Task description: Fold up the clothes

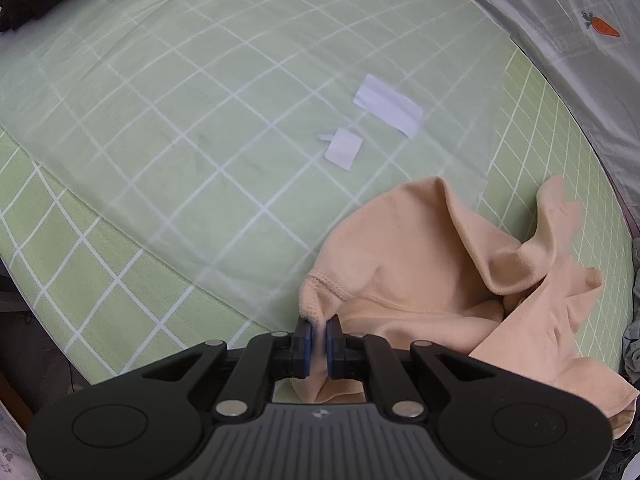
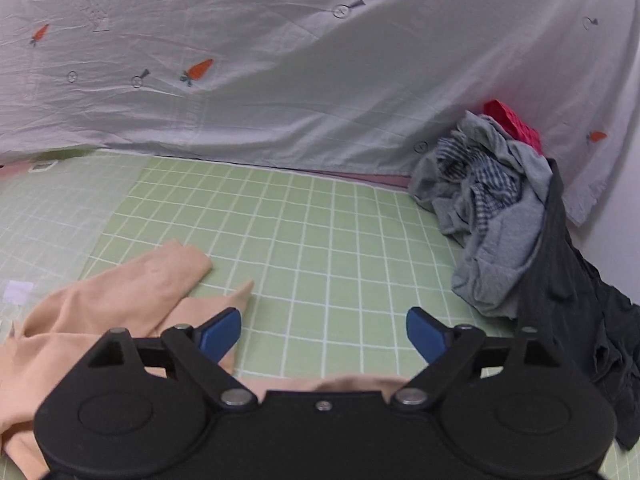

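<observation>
A green checked bed sheet (image 1: 120, 280) fills most of both views, with a pale carrot-print cover (image 2: 280, 80) rising across the top of the right wrist view. At that view's right edge sits a heap of unfolded clothes (image 2: 492, 216). The peach garment (image 1: 420, 272) lies crumpled in the lower right of the left wrist view, one part standing up in a loose peak. The left claw (image 1: 319, 346) is clenched on a seamed corner of it at bottom centre. The right claw (image 2: 323, 338) stands released, its jaws wide apart over bare sheet, the peach cloth just left of it. Held at one corner only, the garment would likely drag and bunch if pulled, and the raised peak could collapse into a crooked fold.
</observation>
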`<state>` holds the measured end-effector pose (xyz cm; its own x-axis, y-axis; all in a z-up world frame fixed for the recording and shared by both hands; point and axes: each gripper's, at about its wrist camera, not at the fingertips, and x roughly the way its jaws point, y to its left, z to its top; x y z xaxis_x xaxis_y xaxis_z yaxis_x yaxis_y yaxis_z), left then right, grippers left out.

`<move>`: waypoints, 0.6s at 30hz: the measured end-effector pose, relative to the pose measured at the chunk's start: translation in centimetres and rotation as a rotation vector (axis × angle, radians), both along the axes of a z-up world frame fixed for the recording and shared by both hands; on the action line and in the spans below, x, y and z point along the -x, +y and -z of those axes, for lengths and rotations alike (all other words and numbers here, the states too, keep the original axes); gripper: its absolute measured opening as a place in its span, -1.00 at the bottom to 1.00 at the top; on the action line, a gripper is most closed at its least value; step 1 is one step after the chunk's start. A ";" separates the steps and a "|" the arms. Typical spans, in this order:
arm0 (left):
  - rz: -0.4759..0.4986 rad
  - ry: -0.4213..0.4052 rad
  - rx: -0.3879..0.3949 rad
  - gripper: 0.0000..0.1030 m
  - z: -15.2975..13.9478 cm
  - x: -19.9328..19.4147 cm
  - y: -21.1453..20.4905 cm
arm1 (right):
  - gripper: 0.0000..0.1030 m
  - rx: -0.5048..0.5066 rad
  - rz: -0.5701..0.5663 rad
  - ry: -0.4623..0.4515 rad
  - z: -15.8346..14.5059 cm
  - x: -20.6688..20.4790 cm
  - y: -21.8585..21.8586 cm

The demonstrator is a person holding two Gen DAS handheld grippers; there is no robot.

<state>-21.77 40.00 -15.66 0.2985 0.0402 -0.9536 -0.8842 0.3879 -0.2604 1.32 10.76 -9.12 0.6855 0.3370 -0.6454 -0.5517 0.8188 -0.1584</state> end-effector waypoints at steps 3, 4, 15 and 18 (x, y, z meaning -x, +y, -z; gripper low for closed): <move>0.013 0.006 0.000 -0.85 0.1 -0.1 0.1 | 0.75 0.006 -0.133 0.037 0.8 0.3 3.0; 0.015 0.006 0.002 -0.85 0.2 -0.1 0.2 | 0.75 0.005 -0.169 0.061 1.3 0.3 3.7; -0.002 -0.020 0.054 -0.85 0.9 0.5 1.5 | 0.75 0.098 -0.509 0.282 9.2 1.6 10.1; -0.016 -0.030 0.064 -0.84 1.0 0.9 2.0 | 0.58 0.056 -0.509 0.351 9.8 0.9 9.8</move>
